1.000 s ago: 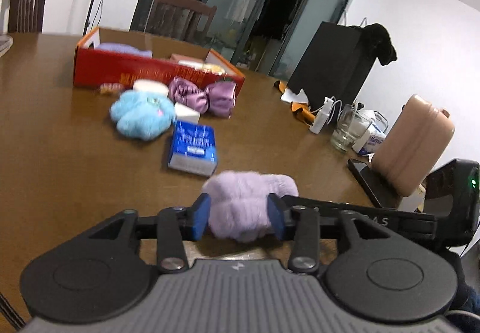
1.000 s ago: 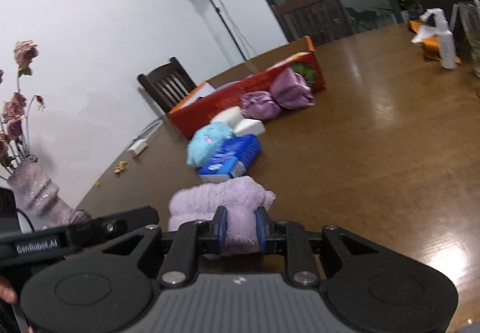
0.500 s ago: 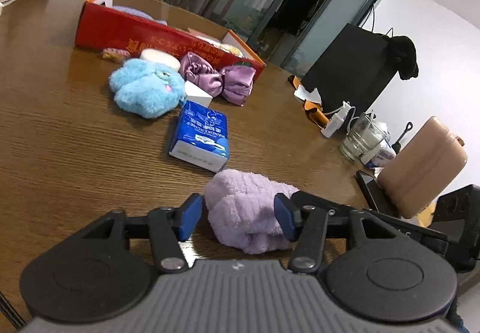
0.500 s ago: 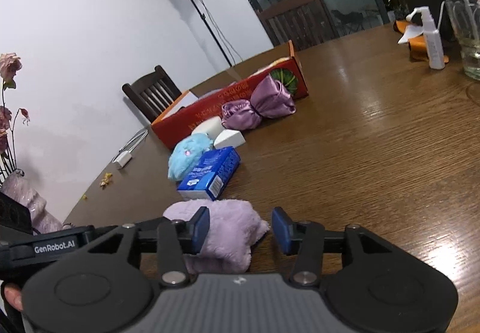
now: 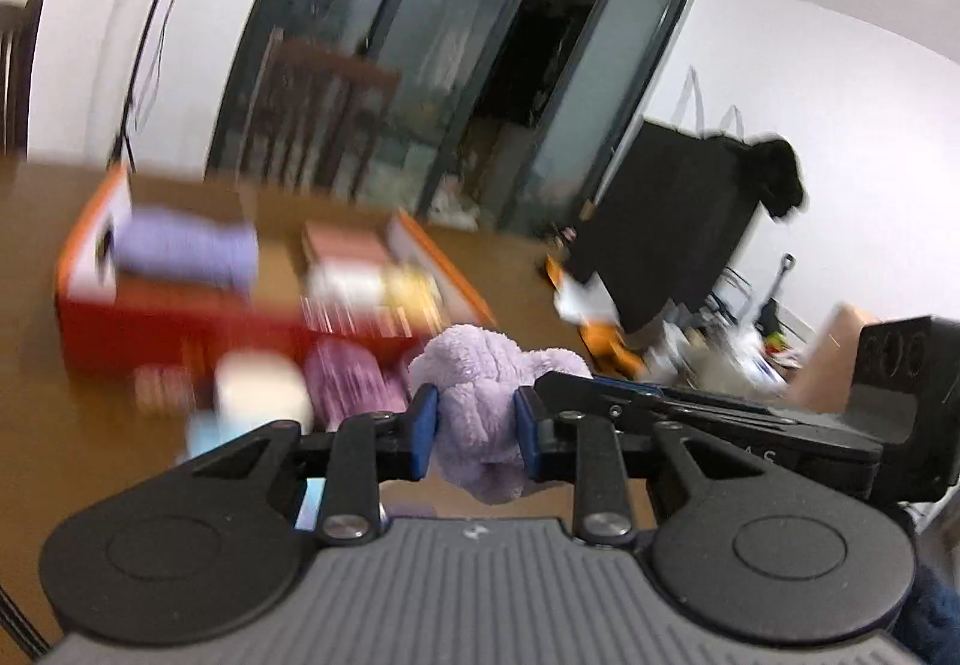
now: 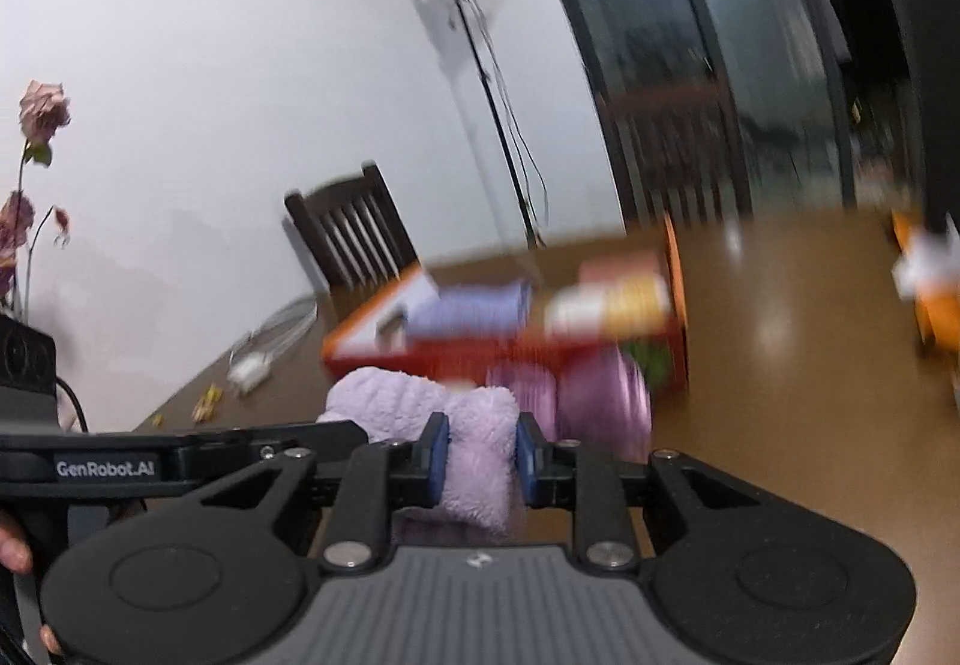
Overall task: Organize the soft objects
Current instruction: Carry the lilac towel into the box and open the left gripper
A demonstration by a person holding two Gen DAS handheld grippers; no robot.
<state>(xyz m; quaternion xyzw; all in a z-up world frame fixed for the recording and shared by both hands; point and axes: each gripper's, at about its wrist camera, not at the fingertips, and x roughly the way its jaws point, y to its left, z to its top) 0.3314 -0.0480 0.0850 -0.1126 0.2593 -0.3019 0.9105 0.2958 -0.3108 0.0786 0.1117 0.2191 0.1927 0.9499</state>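
Both our left gripper [image 5: 474, 437] and right gripper [image 6: 477, 461] have just closed on the lilac towel [image 5: 486, 395]; red box [image 5: 180, 317] at eleven o'clock awaits it and the rest.

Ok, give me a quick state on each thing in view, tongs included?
left tongs: just closed, shut on the lilac towel
right tongs: just closed, shut on the same towel
lilac towel: bunched, gripped by both tongs
red box: open-topped, a lilac cloth and packets inside
purple satin bow: lying against the box front

"GenRobot.AI" on black bar [image 6: 108, 466] of left claw; other print blurred.
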